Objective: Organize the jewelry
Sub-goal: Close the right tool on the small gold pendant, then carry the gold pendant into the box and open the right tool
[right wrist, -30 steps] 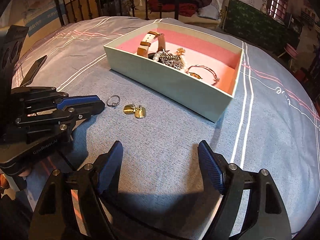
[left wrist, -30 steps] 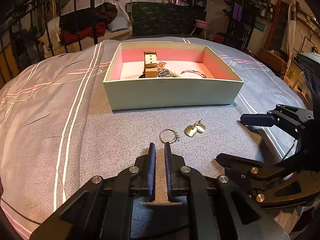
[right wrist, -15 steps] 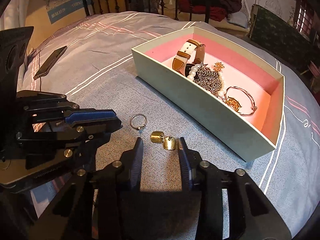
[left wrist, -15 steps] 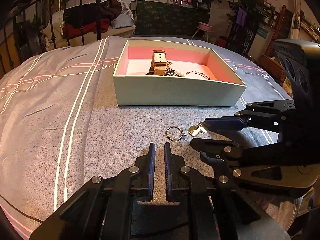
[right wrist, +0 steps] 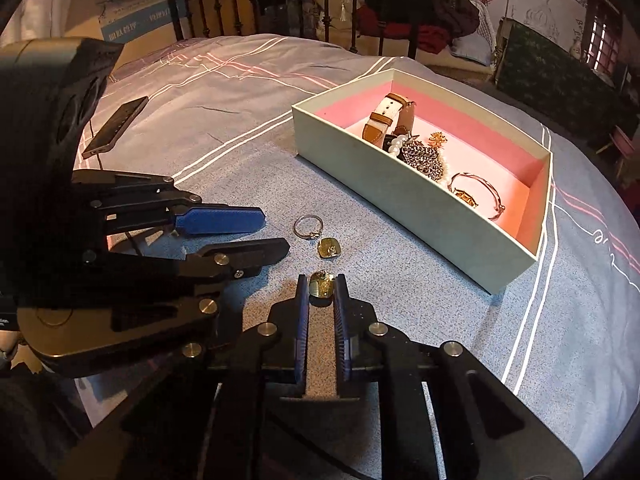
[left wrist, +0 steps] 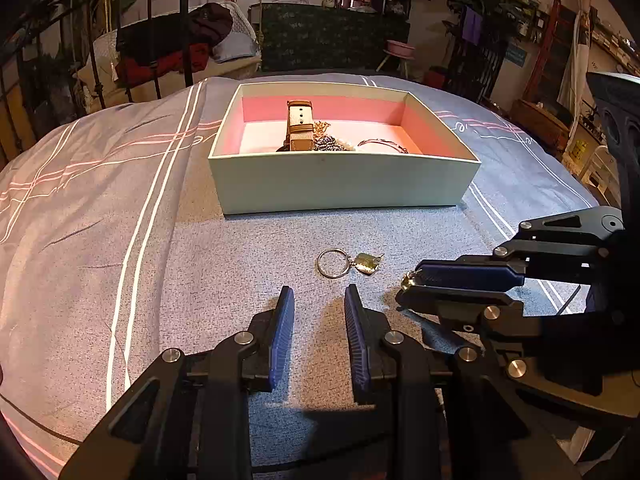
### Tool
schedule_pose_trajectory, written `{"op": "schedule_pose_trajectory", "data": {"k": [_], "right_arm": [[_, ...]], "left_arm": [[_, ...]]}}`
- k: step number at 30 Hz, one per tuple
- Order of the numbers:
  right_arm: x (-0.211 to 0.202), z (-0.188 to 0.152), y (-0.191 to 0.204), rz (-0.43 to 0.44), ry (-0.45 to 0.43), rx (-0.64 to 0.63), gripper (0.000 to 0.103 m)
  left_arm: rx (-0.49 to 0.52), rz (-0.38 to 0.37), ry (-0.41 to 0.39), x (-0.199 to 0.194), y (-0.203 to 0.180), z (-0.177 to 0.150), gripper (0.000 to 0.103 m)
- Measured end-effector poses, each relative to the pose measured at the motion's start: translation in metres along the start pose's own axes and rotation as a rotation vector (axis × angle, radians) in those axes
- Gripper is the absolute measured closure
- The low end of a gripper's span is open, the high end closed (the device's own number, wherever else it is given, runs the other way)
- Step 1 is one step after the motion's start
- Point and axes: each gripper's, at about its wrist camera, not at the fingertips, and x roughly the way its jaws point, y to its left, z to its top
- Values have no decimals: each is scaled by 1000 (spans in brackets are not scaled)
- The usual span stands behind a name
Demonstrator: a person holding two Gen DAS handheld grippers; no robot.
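Note:
My right gripper is shut on a gold earring, lifted a little off the bedspread; it also shows in the left wrist view. A second gold earring and a thin ring lie side by side on the bed. My left gripper is open and empty, just short of the ring. The pale green box with a pink lining holds a brown watch, a dark beaded piece and a bangle.
A dark phone lies on the bed at the left in the right wrist view. The grey striped bedspread covers the whole surface. An iron bed frame and piled clothes stand behind the box.
My right gripper has closed on one of the two gold earrings and raised it slightly. My left gripper has opened from nearly shut. The other earring now lies against the ring.

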Motion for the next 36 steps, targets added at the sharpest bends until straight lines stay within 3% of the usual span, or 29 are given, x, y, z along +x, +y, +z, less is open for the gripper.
{"op": "schedule_pose_trajectory", "data": {"k": [1,3,14,21,27,36], "right_arm": [[-2,-1,-1,-1,-6,10,89],[-6,1,-6,-14,-26,33,89],[-36,53,-43,-70,-195,130,89],[-46,82,-72,-143,-283,178,89],[-28,91,-97,-199,-246,218,89],[-1,87,-110,-212,-178,232,89]], "left_arm": [[4,3,0,0,0,2,77],[20,26,-3,0,-2,8,95],[76,73,-134,-20,-11,91,95],[70,84,-133,-7,-8,125,95],[26,93,-83,17,2,140,95],[7,80,-63,25,4,146,95]]}}
